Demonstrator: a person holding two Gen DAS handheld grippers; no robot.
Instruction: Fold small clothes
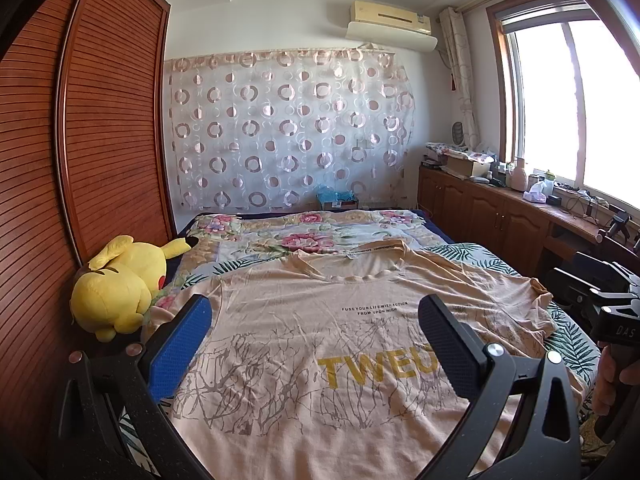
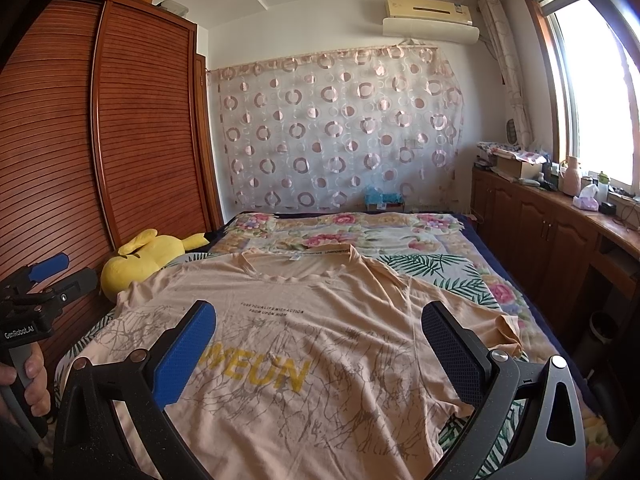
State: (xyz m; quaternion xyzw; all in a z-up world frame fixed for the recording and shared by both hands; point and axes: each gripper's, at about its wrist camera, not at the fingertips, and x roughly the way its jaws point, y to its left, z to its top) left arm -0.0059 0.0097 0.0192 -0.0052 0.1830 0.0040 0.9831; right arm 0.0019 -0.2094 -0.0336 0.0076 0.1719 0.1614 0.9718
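Folding has not been started, as far as can be judged: the peach T-shirt [image 1: 320, 360] is spread front-up and unfolded across the bed [image 1: 568, 336], its collar toward the far wall, its body wrinkled and one sleeve [image 2: 508, 330] bunched at the side. All folds are left to be made. The left gripper [image 1: 316, 344] is held wide open above the shirt with nothing between its fingers, and the right gripper [image 2: 320, 348] is likewise spread wide and empty. The bed is covered with a floral and leaf-print sheet [image 2: 440, 268]. A yellow plush toy [image 1: 116, 292] lies beside the slatted wooden wardrobe [image 1: 100, 140]. A circle-patterned curtain [image 1: 288, 128], a wall air conditioner [image 1: 390, 20] and a window [image 1: 580, 100] above low cabinets [image 1: 480, 208] are seen beyond.
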